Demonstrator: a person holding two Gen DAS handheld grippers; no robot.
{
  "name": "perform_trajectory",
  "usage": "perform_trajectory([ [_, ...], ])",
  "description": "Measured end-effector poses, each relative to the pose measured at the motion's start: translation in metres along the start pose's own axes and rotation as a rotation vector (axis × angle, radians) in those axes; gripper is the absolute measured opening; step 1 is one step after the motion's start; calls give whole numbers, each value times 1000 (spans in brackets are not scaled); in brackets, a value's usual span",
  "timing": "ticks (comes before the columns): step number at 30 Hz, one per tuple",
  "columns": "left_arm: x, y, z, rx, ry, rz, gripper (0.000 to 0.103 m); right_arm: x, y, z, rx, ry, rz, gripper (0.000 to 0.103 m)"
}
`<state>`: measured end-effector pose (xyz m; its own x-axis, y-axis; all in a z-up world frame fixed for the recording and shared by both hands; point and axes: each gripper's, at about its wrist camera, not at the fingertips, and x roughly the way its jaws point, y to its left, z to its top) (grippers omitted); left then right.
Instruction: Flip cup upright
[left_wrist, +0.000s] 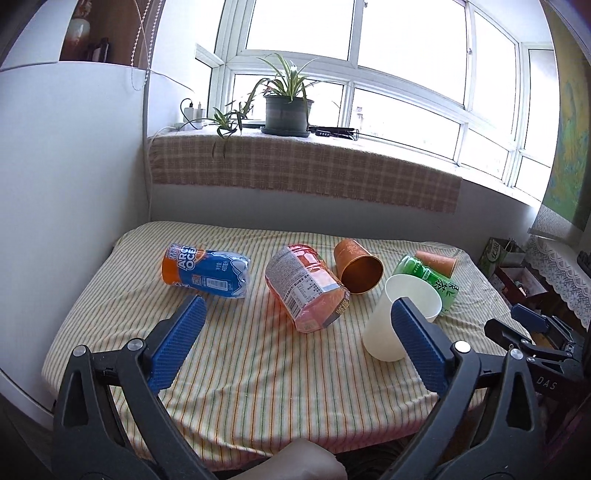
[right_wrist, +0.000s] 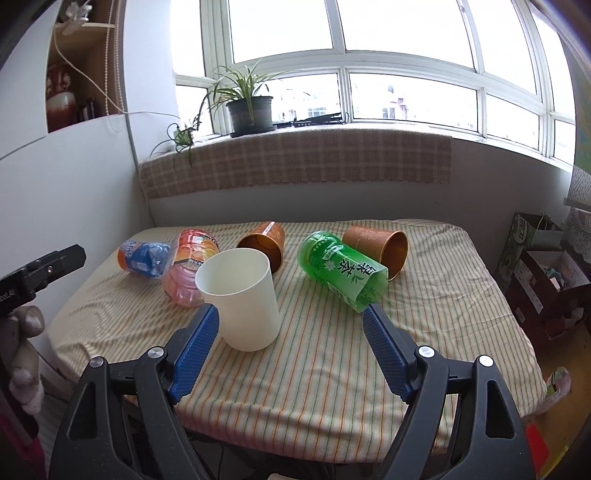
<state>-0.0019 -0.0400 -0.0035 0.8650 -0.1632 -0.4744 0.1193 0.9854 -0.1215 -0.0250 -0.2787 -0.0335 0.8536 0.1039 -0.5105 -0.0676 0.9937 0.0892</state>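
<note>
White and plain, the paper cup (left_wrist: 400, 317) stands mouth-up on the striped cloth (left_wrist: 258, 369) in the left wrist view, so the flip appears complete for this one. The left gripper (left_wrist: 299, 325) hangs above the cloth with its tongs spread wide and holding nothing; its right pad overlaps the cup in the picture, though contact cannot be judged. Beyond the cup lie a copper cup (left_wrist: 358, 266) on its side, a pink bottle (left_wrist: 306, 288), a blue bottle (left_wrist: 207, 269) and a green bottle (left_wrist: 428, 277).

In the right wrist view, the paper cup (right_wrist: 240, 295) stands just beside the left pad of the right gripper (right_wrist: 290, 325), whose tongs are likewise apart and empty, probably having let go. Beyond the cup, two copper cups (right_wrist: 264, 242) (right_wrist: 380, 245) lie on their sides, likely next to be righted.
</note>
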Motion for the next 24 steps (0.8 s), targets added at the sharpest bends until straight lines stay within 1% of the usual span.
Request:
perform_trajectory([
  [3,-3,1,0,8,-24,31,103,-2,0,0,-2,-18,-18,84],
  [9,-4,2,-1,28,-26,64,103,-2,2,1,9,-28,-15,84],
  [16,-2,4,-1,18,-13,80,103,-4,2,2,20,-38,-20,84],
  [24,-1,4,-2,17,-6,85,103,-1,-3,2,44,-28,-27,84],
])
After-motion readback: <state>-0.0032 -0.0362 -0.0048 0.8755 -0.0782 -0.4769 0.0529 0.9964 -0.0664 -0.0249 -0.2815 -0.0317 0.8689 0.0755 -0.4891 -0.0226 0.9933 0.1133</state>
